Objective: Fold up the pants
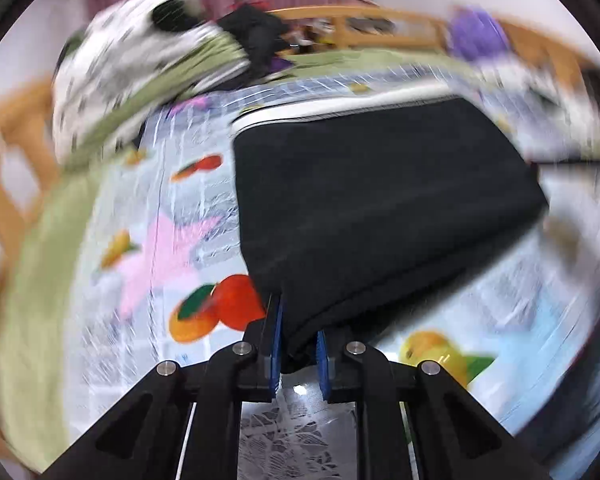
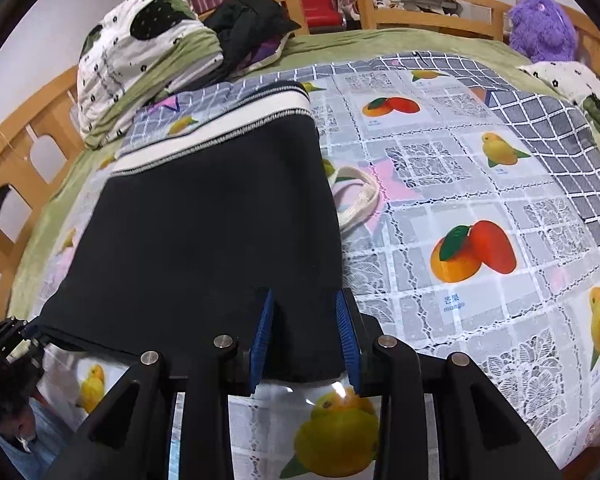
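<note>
Pinching the near hem, the left gripper has its blue pads closed on a bunched fold of the black pants, lifted off the fruit-print tablecloth; that view is blurred. The right gripper straddles the hem, fingers partly apart with cloth between them, though whether they grip it I cannot tell. White waistband lies far.

left gripper: black angular linkage arms with triangular cut-outs, four round silver screw heads, blue ribbed pads on inner finger faces, thin white cable along left arm. right gripper: same black frame, four silver screws, blue ribbed pads, translucent strips beside inner arms.
</note>
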